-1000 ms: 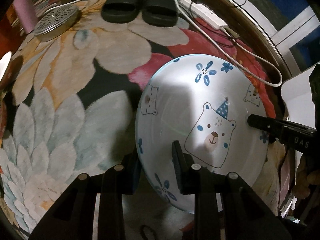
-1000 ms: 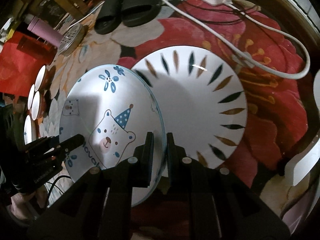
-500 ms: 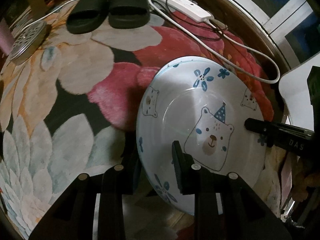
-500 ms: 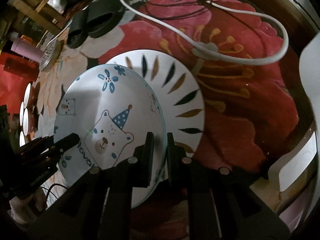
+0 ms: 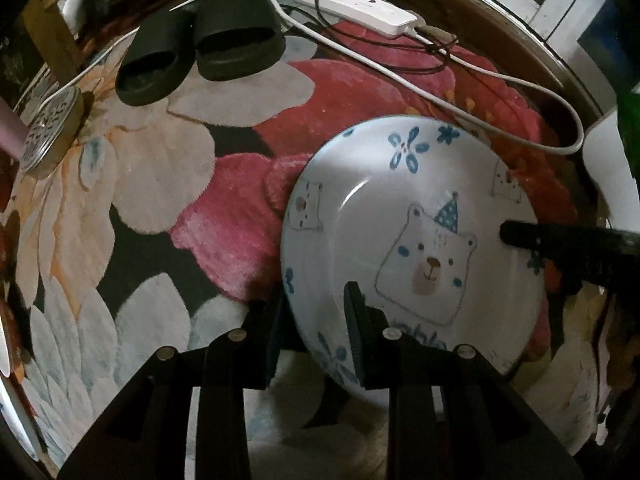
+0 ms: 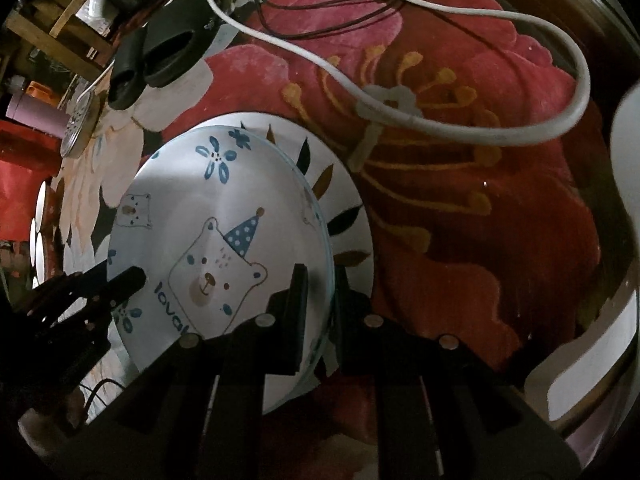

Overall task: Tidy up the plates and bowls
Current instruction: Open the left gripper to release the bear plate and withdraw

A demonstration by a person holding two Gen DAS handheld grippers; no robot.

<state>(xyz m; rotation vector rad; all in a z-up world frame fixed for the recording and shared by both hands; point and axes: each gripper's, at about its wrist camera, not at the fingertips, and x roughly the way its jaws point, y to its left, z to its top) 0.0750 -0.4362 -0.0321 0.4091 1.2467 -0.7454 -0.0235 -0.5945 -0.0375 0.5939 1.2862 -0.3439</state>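
Bear plate (image 6: 208,248) pinched at opposite rims by left gripper (image 5: 316,328) and right gripper (image 6: 318,304), both clamped on it; overlapping leaf-patterned plate (image 6: 344,216) lying just beyond on rug (image 6: 460,200).

Both my wrist cams sit close, looking steeply down past their fingers at the rug (image 5: 168,184); both catch the bear plate (image 5: 404,216), slippers (image 6: 160,56) upper left.
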